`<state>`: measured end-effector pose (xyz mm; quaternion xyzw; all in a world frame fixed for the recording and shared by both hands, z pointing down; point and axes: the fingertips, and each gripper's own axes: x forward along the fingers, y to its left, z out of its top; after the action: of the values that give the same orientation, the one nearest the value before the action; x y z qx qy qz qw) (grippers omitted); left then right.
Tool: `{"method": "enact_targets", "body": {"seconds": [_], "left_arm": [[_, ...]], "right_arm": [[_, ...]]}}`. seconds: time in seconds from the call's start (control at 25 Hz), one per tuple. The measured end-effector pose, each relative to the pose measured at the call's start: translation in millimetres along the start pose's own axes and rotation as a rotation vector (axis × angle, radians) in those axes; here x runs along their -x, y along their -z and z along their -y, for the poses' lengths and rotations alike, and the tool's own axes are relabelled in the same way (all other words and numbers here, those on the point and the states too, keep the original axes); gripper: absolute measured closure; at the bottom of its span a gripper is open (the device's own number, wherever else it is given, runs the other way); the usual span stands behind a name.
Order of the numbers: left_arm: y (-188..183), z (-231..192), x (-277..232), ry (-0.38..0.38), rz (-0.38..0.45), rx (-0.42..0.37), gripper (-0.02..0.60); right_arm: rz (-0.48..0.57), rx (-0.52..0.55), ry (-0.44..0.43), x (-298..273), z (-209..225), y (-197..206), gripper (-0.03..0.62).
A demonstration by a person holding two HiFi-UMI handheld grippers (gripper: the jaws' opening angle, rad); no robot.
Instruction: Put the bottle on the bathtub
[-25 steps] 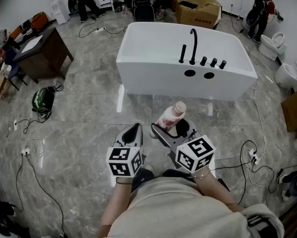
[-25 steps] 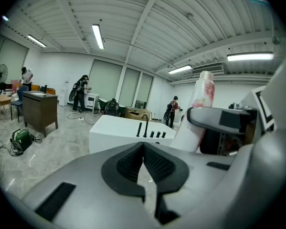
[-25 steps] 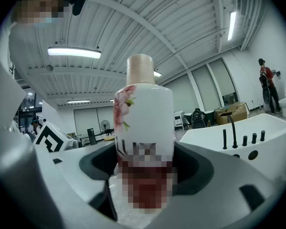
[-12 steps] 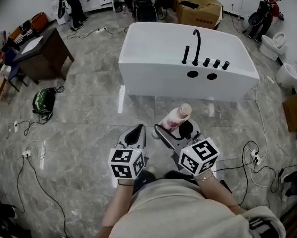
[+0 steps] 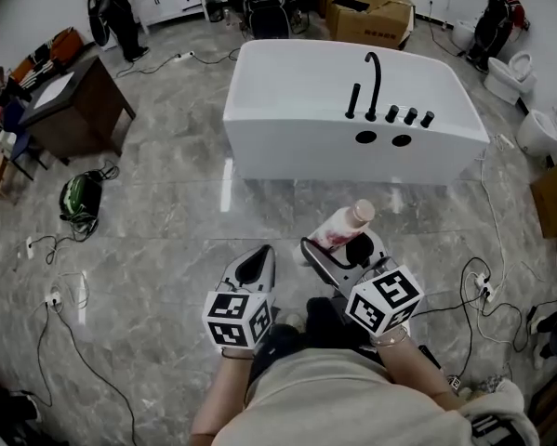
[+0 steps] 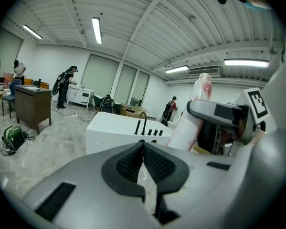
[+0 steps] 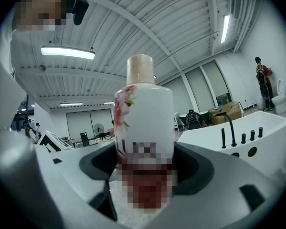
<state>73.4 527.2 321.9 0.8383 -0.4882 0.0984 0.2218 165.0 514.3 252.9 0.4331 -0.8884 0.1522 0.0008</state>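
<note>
A white bottle (image 5: pixel 341 228) with a pink flower print and a beige cap sits clamped in my right gripper (image 5: pixel 338 246), cap pointing toward the tub. In the right gripper view the bottle (image 7: pixel 143 123) stands upright between the jaws. The white bathtub (image 5: pixel 352 110) with a black faucet (image 5: pixel 375 84) and black knobs stands ahead on the grey floor, a good way beyond both grippers. My left gripper (image 5: pixel 253 267) is shut with nothing in it, to the left of the bottle. The tub (image 6: pixel 121 132) also shows in the left gripper view, with the bottle (image 6: pixel 190 116) at right.
Cardboard boxes (image 5: pixel 371 12) stand behind the tub. A dark wooden desk (image 5: pixel 78 96) and a green bag (image 5: pixel 78 196) are at left. Cables (image 5: pixel 487 291) trail over the floor at right and left. Toilets (image 5: pixel 543 133) stand at right. People stand at the back.
Both grippers and the bottle have shifted slightly right and closer to the tub as the person walks forward. The bottle stays held.
</note>
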Motion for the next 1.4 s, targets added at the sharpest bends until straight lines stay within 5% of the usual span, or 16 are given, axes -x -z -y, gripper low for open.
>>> {"method": "enact_targets", "body": {"seconds": [0.36, 1.0, 1.4], "left_arm": [[-12.8, -36.4, -38.7, 0.013, -0.030, 0.025, 0.574], [-156.5, -153.8, -233.0, -0.039, -0.011, -0.009, 0.574], [-177.0, -223.3, -297.2, -0.072, -0.054, 0.068, 0.574]], "right_arm": [[-0.028, -0.031, 0.033, -48.3, 36.0, 1.2, 0.259], [0.042, -0.019, -0.019, -253.8, 185.5, -93.1, 0.260], [-0.033, -0.066, -0.029, -348.7, 227.9, -85.0, 0.260]]}}
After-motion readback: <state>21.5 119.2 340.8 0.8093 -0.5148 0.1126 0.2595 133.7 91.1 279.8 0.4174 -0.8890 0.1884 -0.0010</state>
